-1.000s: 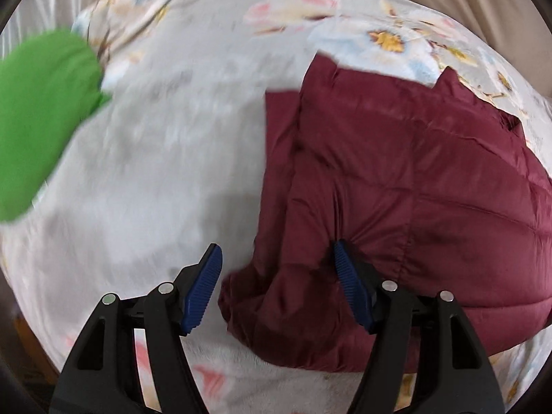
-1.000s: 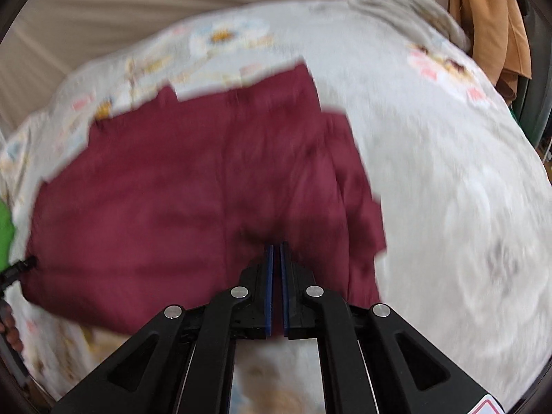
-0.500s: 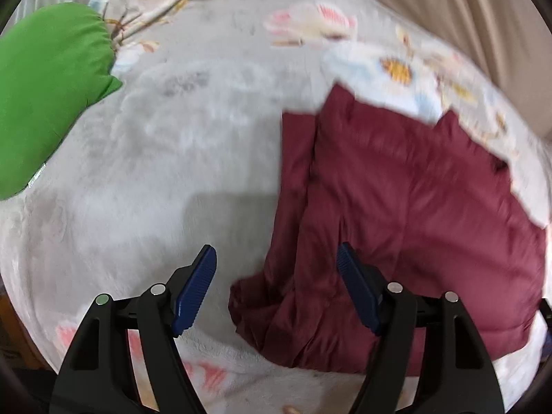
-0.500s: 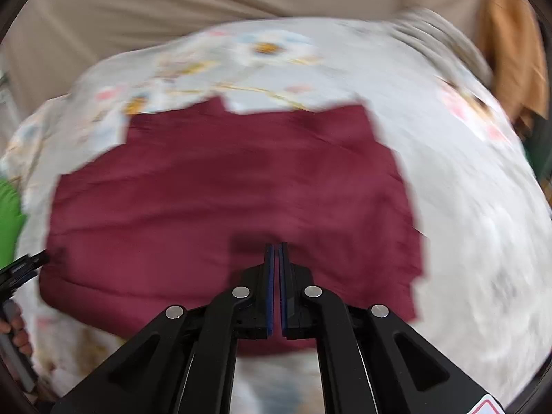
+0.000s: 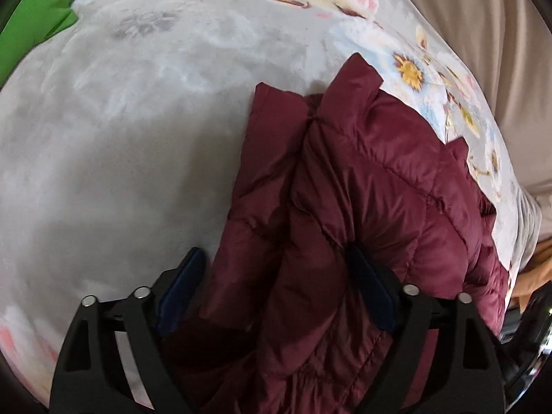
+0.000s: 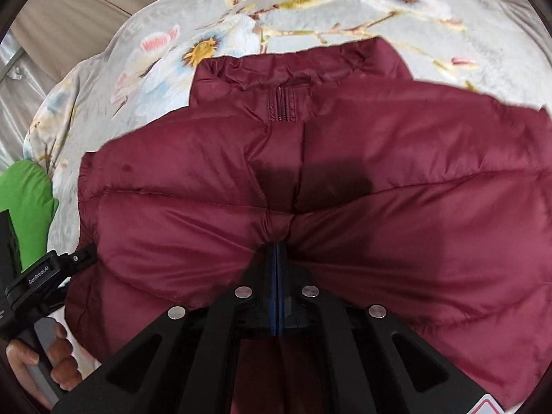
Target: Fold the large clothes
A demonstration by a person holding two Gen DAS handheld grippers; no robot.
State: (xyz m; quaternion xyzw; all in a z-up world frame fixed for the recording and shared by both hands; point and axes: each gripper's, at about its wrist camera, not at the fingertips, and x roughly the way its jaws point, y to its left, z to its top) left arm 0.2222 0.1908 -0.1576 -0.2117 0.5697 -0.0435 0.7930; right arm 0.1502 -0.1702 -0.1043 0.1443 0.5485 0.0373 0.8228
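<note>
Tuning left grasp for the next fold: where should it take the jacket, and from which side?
Take the jacket at its bunched side edge, coming from the bare blanket side. There the folded layers form a thick ridge that already sits between the left gripper's opening jaws. The right gripper is shut on the near hem.

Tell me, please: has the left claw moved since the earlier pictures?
Yes. The left claw has come closer to the maroon jacket, away from the green cloth. Its opening jaws now straddle the jacket's folded edge on the floral blanket.
</note>
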